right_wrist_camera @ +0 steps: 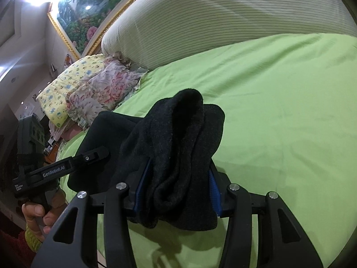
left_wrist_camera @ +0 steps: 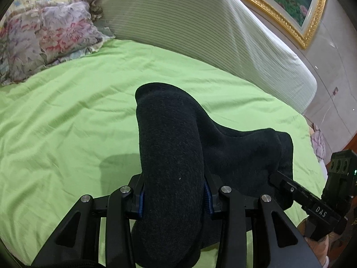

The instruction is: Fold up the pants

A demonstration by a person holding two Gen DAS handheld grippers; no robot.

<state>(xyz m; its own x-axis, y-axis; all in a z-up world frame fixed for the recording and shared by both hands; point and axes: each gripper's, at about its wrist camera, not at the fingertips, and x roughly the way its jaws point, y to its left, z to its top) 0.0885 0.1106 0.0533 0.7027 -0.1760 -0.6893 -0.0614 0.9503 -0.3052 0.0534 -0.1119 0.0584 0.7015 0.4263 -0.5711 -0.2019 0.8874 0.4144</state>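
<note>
Left wrist view: left gripper, blue-padded fingers pinched on a thick roll of the black pants, which bulges up and forward from between them. Cloth: dark, fleecy knit, held clear of the green bedsheet, a shadow lying on the sheet beneath. Right gripper enters from the right edge of this view, its tip buried in the far end of the same cloth. Right wrist view: that gripper closed likewise on a bunched, several-layered wad of the pants, fabric spilling over both fingers; the left gripper reaches in from the left, a bare hand on its grip. Background items: striped white bolster along the head of the bed, floral pillow, yellow printed pillow, gilt-framed painting on the wall. Condition of task: garment gathered in the air between the two tools, not yet laid flat; which part each tool has hold of cannot be told. Handling note, as judgement: the cloth looks thick and slack, so the fold will likely come truer if both tools draw apart until the span between them goes taut, then lower together onto open sheet, far edge down first. Each grip takes in several layers; letting go of one early could drop the whole bundle in a heap.
</note>
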